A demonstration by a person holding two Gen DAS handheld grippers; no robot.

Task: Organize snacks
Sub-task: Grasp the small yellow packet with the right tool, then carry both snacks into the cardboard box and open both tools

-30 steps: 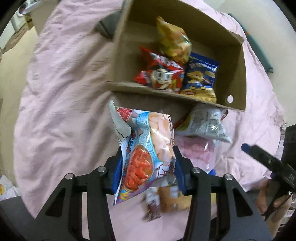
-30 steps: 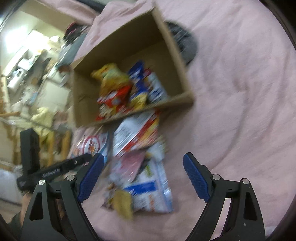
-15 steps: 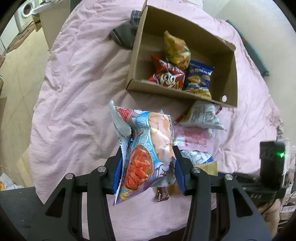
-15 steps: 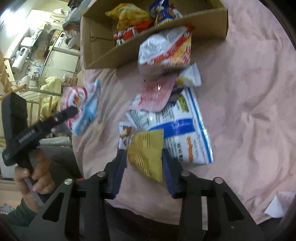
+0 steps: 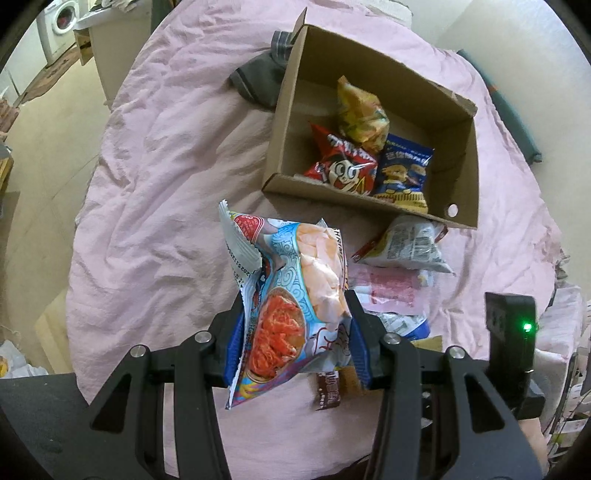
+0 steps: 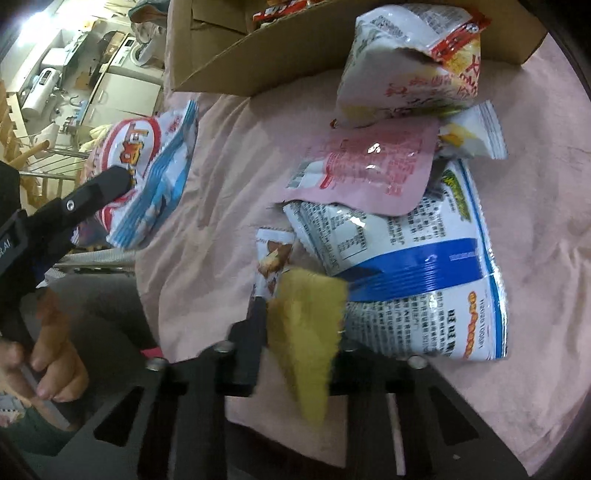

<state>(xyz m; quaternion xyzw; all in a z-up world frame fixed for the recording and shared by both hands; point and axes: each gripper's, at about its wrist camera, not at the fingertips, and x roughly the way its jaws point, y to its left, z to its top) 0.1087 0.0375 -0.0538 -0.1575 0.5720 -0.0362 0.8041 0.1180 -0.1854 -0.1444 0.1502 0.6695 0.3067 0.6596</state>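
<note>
My left gripper (image 5: 295, 332) is shut on a blue-and-white shrimp chip bag (image 5: 291, 291), held above the pink bedspread in front of the cardboard box (image 5: 458, 110). Inside the box lie a yellow bag (image 5: 360, 110), a red bag (image 5: 343, 168) and a blue bag (image 5: 404, 170). My right gripper (image 6: 303, 321) is shut on a small yellow packet (image 6: 306, 332) at the near edge of the snack pile. Beside it lie a brown-and-white packet (image 6: 271, 258), a large blue-and-white bag (image 6: 417, 273), a pink pouch (image 6: 369, 166) and a white-and-red bag (image 6: 410, 62).
A pink bedspread (image 5: 166, 184) covers the surface, with a dark grey cloth (image 5: 258, 77) left of the box. A hand (image 6: 55, 350) grips the left tool's handle at the lower left of the right wrist view. Floor and a washing machine (image 5: 61, 22) lie beyond the left edge.
My right gripper came down to the near edge of the pile and closed on the yellow packet. My left gripper drew back from the box with its bag, then held still.
</note>
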